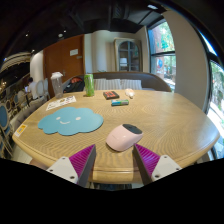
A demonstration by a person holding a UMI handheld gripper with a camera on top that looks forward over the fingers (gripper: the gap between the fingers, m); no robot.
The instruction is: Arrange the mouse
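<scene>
One round wooden counter (150,115) fills the room's middle, its pale grain smooth and its rim curving toward me. On it lies one light-blue, cloud-shaped mat (70,122), flat and soft-edged, off to the left. The single mouse (124,137), a rounded pinkish-white shell, sits on the bare wood just right of the mat and just ahead of the gripper (116,160), whose jaws are spread wide with nothing between them; two magenta pads (82,160) show on their inner faces. Farther back stand one green cylindrical cup (88,84), one sheet of printed paper (60,102), and two small flat items, one dark (110,95), one teal (119,103), too small to identify.
</scene>
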